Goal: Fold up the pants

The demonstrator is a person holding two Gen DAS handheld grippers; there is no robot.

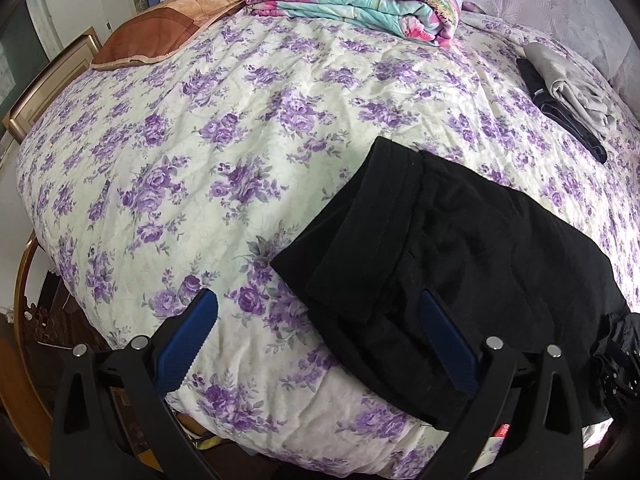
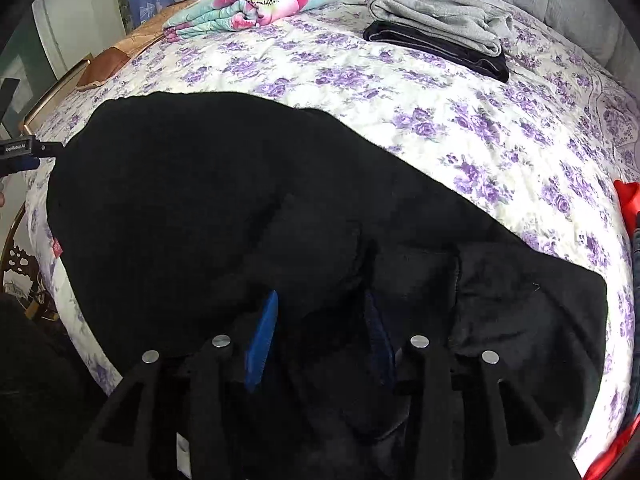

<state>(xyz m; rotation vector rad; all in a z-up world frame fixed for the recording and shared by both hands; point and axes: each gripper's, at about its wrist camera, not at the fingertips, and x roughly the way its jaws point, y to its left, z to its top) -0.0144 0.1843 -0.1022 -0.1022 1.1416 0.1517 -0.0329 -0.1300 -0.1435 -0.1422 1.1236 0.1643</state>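
Observation:
Black pants [image 1: 460, 248] lie folded over on the purple-flowered bedspread [image 1: 240, 152], near the bed's front edge. My left gripper [image 1: 320, 300] is wide open; its right finger [image 1: 448, 340] rests over the pants' left end, its left finger [image 1: 188, 332] over bare bedspread. In the right wrist view the pants [image 2: 220, 200] fill the middle. My right gripper [image 2: 320, 312] is open just above the dark fabric, with cloth between its blue fingers [image 2: 262, 336]; nothing is pinched.
A folded floral quilt [image 1: 360, 4] and a brown pillow [image 1: 160, 28] lie at the head of the bed. Folded grey and black clothes [image 2: 440, 32] are stacked at the far right. Red cloth [image 2: 626, 208] lies at the right edge. The bed's left edge drops off.

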